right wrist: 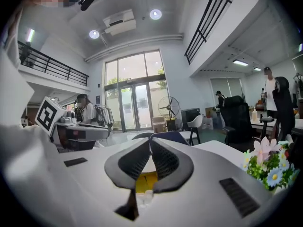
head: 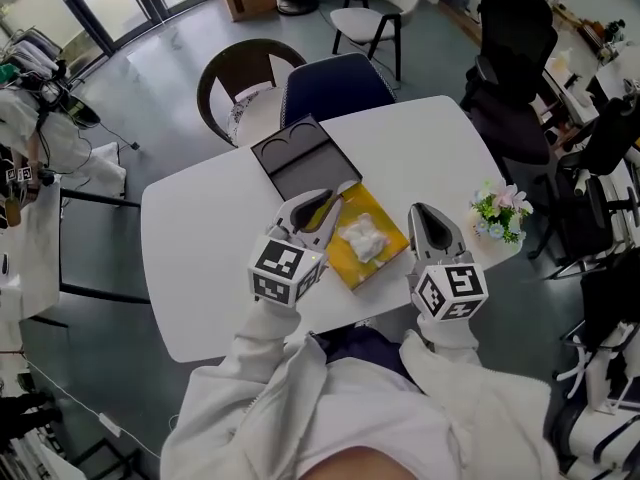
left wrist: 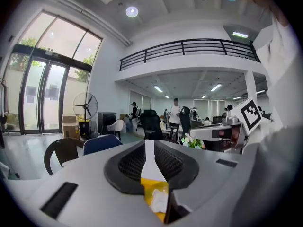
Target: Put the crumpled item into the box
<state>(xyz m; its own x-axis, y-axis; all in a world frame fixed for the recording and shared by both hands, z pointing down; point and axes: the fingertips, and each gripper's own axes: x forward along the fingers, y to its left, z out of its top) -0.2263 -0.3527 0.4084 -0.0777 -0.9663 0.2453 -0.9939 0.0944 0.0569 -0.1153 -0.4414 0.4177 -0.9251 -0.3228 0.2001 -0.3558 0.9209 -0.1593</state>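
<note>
Grey polished floor runs wide and bare to the left of a white bench (head: 200,228) with rounded corners. At the far edge a brown chair (head: 240,78) and a blue chair (head: 335,88) are pushed in close, and black office chairs (head: 515,38) crowd the right side. The bench top is smooth and mostly bare on its left half and far right corner. A yellow box (head: 378,206), square and shallow, sits turned cornerwise near the near edge, and the item (head: 362,238), a white crumpled wad, lies inside it. Just beyond the box lies a dark flat lid (head: 300,163) with a raised rim; whether the two touch is hidden by the left gripper (head: 325,203). Flowers (head: 500,213), a small pale bunch, stand near the right edge, well apart from the box. The left gripper hangs over the box's left side, and its ribbed black fingers (left wrist: 130,167) stand a narrow slit apart with nothing between them. The right gripper (head: 428,216) hangs over bare bench just right of the box, its fingers (right wrist: 165,162) closed tip to tip and empty. Both grippers are grey, smooth plastic shells with marker cubes at the back.
</note>
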